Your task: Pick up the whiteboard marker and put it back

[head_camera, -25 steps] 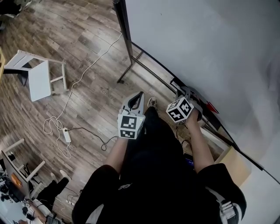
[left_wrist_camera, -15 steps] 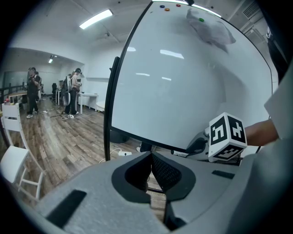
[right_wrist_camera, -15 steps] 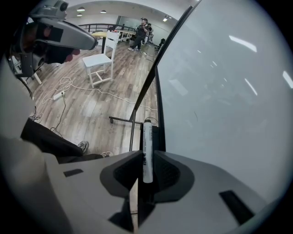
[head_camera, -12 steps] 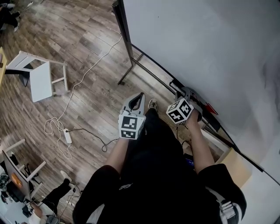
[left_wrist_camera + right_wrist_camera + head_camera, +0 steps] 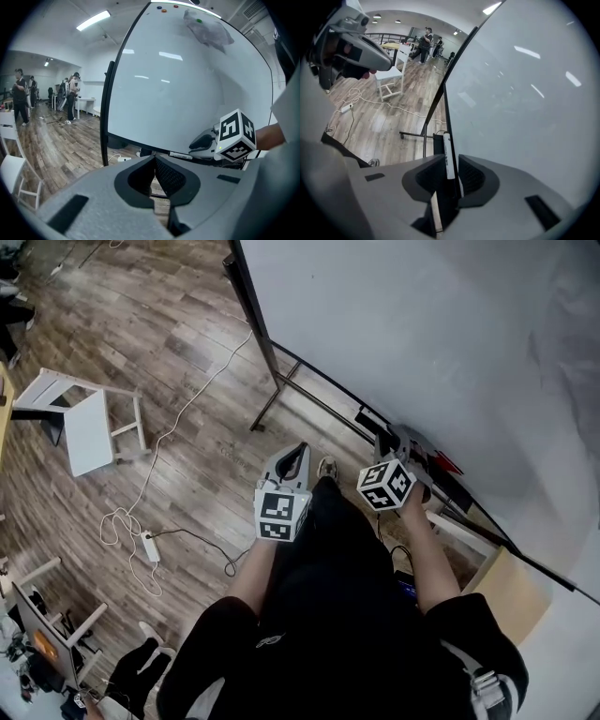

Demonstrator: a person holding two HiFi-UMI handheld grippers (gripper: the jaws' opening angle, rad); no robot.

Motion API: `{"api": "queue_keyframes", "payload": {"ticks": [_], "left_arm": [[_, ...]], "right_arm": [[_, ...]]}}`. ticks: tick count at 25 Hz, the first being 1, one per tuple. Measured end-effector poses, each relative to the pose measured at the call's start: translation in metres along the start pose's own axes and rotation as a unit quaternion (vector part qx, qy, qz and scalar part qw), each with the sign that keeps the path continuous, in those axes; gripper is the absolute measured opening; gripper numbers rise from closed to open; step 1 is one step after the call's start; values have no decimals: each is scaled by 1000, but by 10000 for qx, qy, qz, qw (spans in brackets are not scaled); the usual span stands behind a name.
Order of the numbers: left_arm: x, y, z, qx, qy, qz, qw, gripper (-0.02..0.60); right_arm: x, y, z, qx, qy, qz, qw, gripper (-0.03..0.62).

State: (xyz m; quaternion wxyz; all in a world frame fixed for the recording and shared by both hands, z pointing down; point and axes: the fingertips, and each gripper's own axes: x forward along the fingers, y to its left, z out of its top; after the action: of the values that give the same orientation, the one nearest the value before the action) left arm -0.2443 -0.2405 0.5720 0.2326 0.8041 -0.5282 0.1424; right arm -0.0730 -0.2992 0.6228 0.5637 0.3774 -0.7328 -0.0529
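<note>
The whiteboard marker [image 5: 448, 154] is a white stick lying along the dark ledge [image 5: 456, 168] at the foot of the whiteboard [image 5: 422, 334]. My right gripper [image 5: 451, 163] sits at that ledge, its jaws shut narrowly on the marker, which points straight ahead from between them. In the head view the right gripper [image 5: 398, 437] is pressed against the board's lower edge and hides the marker. The left gripper [image 5: 300, 448] hangs in front of the person's legs, away from the board. Its pads [image 5: 154, 161] meet, with nothing between them.
The whiteboard's black stand leg [image 5: 267, 399] reaches onto the wood floor. A white chair [image 5: 89, 418] lies tipped at the left, with a white cable and power strip [image 5: 145, 545] nearby. A small red object [image 5: 448, 465] rests on the ledge. A beige panel [image 5: 511, 592] stands at the lower right. People [image 5: 21, 93] stand far off.
The head view has drifted slightly, showing more of the board. Both grippers stay where they were, the right one still at the ledge.
</note>
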Motion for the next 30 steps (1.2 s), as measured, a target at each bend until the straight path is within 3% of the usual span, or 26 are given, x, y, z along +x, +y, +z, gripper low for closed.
{"api": "queue_keyframes", "payload": {"ticks": [4, 8, 14, 16, 20, 23, 30], "left_arm": [[-3, -16, 3, 106, -82, -170, 9998, 6], [-9, -26, 10, 159, -225, -296, 9992, 6], [-28, -44, 18, 275, -410, -435, 9978, 5], [-37, -49, 21, 292, -493, -470, 9972, 5], [-55, -59, 22, 381, -611, -564, 9958, 6], [-69, -65, 27, 435, -748, -639, 9942, 6], [-83, -84, 32, 419, -932, -768, 9918, 6]], "right_arm": [[-27, -3, 5, 665, -596, -188, 9958, 43], [-58, -7, 11, 1527, -1107, -398, 9813, 23], [-103, -5, 8, 2221, -1537, -676, 9605, 14], [-119, -4, 10, 2459, -1813, -770, 9491, 11], [-152, 1, 15, 3171, -2518, -817, 9107, 2], [-175, 4, 17, 3344, -2752, -928, 8966, 2], [-215, 10, 11, 3467, -3053, -1040, 8808, 2]]}}
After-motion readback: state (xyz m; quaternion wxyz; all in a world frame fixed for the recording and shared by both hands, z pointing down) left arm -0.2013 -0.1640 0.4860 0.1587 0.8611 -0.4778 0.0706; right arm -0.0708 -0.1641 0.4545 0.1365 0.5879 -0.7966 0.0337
